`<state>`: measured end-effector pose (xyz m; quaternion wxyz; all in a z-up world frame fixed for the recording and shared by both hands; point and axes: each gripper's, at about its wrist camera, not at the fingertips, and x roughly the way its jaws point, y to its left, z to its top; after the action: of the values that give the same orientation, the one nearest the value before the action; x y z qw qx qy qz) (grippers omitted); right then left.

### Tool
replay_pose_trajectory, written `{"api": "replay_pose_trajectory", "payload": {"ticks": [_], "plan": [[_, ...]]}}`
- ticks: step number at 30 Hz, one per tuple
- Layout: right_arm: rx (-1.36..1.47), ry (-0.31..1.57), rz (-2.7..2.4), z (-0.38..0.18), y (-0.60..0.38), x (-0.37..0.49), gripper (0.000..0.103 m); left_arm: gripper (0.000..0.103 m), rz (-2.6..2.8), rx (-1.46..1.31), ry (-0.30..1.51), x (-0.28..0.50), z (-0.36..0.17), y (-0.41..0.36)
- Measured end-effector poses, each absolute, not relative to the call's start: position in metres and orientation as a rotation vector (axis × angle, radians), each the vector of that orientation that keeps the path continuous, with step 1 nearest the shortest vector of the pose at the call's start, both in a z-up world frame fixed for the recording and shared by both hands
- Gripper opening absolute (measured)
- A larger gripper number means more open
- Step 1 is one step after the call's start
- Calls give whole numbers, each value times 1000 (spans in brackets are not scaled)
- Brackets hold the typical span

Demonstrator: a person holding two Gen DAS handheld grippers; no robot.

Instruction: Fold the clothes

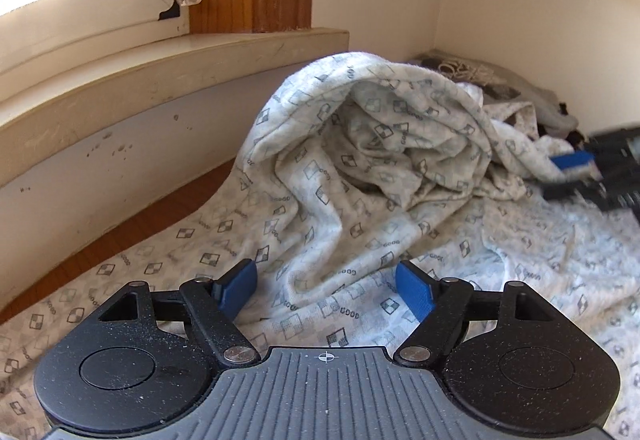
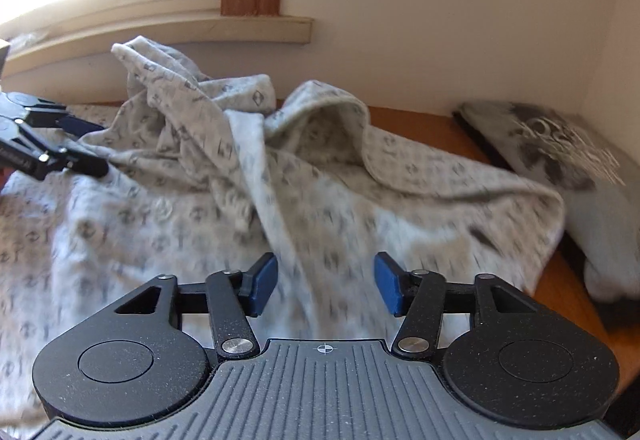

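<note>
**Ana:** Left wrist view first: how far along does the folding look?

**Ben:** Hardly begun, I'd judge. The patterned garment (image 1: 360,176) lies on the wooden bench (image 1: 132,224) under the window sill (image 1: 172,68), partly spread flat, with its middle heaped in a crumpled mound against the wall. No clean crease or squared edge shows, so flattening and every fold seem left to do.

**Ana:** And the grippers?

**Ben:** The left gripper (image 1: 326,290) hovers just above the flat cloth, its blue pads spread with nothing between them. At the right edge, blurred, the right gripper (image 1: 576,170) sits at the mound's far side.

**Ana:** Right wrist view?

**Ben:** Motion-blurred. The right gripper (image 2: 326,282) has its pads apart over a ridge of cloth; I see no pinch on it. Beyond, at the right, a grey folded garment (image 2: 580,168) rests in the corner, perhaps one already done.

**Ana:** Any writing?

**Ben:** The print repeats chequered squares with the word "GOOD". The pale lettering on the grey piece is too smeared to read
</note>
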<state>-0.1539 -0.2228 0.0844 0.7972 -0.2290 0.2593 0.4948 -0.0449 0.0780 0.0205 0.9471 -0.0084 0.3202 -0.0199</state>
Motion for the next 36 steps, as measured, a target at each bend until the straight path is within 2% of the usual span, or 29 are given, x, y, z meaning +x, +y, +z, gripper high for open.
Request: {"api": "replay_pose_trajectory", "payload": {"ticks": [1, 2, 11, 14, 15, 17, 18, 19, 23, 30, 36], "plan": [[-509, 567, 1062, 86, -213, -150, 10, 80, -39, -13, 653, -44, 20, 78], [-516, 570, 1065, 89, -205, -148, 5, 80, -39, -14, 653, -45, 21, 79], [-399, 397, 1182, 177, -117, -157, 5, 80, -59, -129, 582, -54, 26, 96], [-251, 254, 1331, 207, -85, -176, 5, 80, -40, -147, 549, -57, 32, 99], [-183, 220, 1380, 217, -79, -181, 6, 80, -32, -148, 528, -59, 35, 100], [-99, 233, 1420, 229, -68, -185, 24, 80, -13, -147, 486, -64, 40, 100], [-131, 240, 1423, 229, -64, -186, 48, 80, -3, -143, 466, -66, 43, 99], [-163, 247, 1425, 230, -60, -188, 54, 80, 4, -130, 452, -68, 45, 97], [-283, 295, 1343, 210, -75, -169, 55, 80, -1, -87, 451, -69, 45, 90], [-310, 433, 1048, 153, -170, -87, 62, 80, -26, -49, 491, -64, 36, 77], [-310, 566, 883, 102, -245, -37, 71, 84, -37, -22, 501, -59, 37, 67]]}}
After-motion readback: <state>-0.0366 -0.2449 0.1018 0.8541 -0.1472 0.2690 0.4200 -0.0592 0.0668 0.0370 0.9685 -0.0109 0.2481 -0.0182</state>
